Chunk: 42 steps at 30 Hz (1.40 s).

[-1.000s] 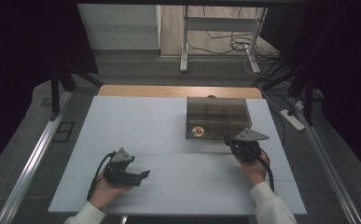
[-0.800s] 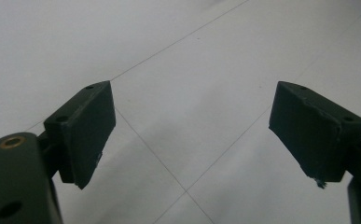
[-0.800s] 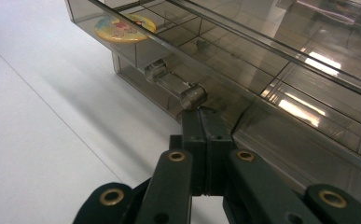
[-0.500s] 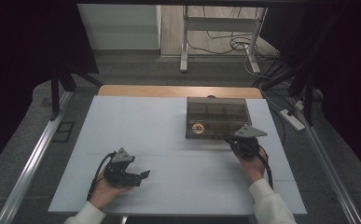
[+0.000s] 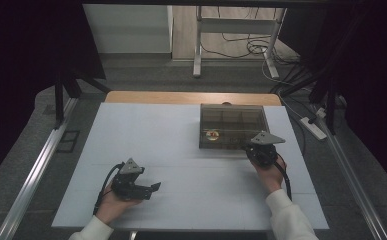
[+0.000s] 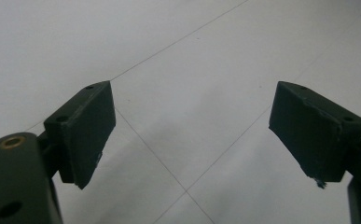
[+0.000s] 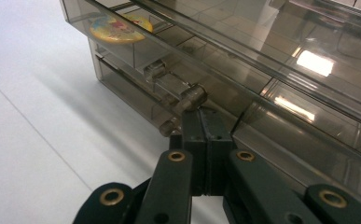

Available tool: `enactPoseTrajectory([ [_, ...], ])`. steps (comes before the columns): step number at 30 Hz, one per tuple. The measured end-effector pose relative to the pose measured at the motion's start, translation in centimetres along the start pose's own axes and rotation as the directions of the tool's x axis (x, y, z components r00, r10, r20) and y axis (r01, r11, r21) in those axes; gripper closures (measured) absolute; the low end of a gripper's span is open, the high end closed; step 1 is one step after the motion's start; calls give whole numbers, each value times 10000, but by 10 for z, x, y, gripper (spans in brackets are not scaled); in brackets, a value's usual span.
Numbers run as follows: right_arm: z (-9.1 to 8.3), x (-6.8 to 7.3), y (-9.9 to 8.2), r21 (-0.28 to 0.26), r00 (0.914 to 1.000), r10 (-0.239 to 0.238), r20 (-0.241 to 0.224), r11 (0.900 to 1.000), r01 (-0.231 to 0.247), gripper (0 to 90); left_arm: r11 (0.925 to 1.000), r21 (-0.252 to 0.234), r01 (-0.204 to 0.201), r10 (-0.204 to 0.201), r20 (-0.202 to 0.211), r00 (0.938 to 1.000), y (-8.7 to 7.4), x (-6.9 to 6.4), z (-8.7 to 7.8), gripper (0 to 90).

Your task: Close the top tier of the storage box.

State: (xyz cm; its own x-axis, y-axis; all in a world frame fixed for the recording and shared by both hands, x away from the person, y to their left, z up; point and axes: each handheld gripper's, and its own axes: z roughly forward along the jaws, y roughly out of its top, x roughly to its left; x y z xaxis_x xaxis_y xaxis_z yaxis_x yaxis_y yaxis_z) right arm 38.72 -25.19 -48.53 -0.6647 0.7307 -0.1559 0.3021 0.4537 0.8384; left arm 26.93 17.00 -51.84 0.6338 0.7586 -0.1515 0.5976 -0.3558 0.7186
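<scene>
- One smoky clear plastic compartment box (image 5: 233,126) lies near the desk's (image 5: 146,130) far right corner, long axis along the far edge.
- Right tool (image 7: 200,122) pressed together at its front latch (image 7: 176,91).
- Left tool (image 6: 190,130) apart, holding nothing.

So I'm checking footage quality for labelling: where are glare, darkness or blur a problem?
High view: dim, with dark surroundings; the smoky clear box reads murky. Right gripper view: bright glare patches on the box lid, latch sharp. Left gripper view: evenly lit, table slightly soft, the near jaws sharp.

Left tongs (image 5: 153,188) low, jaws wide apart; right tongs (image 7: 200,122) pressed together, seemingly empty.
</scene>
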Motion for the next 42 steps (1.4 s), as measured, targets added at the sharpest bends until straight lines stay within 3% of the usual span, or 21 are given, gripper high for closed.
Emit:
enactPoseTrajectory([
  [22, 5, -12, 8, -373, 9995, 267, 168, 9990, -261, 892, 10000, -20, 25, -25, -9, 10000, 0, 0, 0, 147],
  [37, 3, -9, 8, -295, 9995, 148, 270, 9995, -140, 892, 10000, -56, 67, -67, 46, 10000, 0, 2, 0, 147],
  [42, -1, -7, 9, -306, 9999, 139, 59, 9994, -137, 892, 9999, -78, 135, -135, 63, 9999, 0, 3, -1, 147],
])
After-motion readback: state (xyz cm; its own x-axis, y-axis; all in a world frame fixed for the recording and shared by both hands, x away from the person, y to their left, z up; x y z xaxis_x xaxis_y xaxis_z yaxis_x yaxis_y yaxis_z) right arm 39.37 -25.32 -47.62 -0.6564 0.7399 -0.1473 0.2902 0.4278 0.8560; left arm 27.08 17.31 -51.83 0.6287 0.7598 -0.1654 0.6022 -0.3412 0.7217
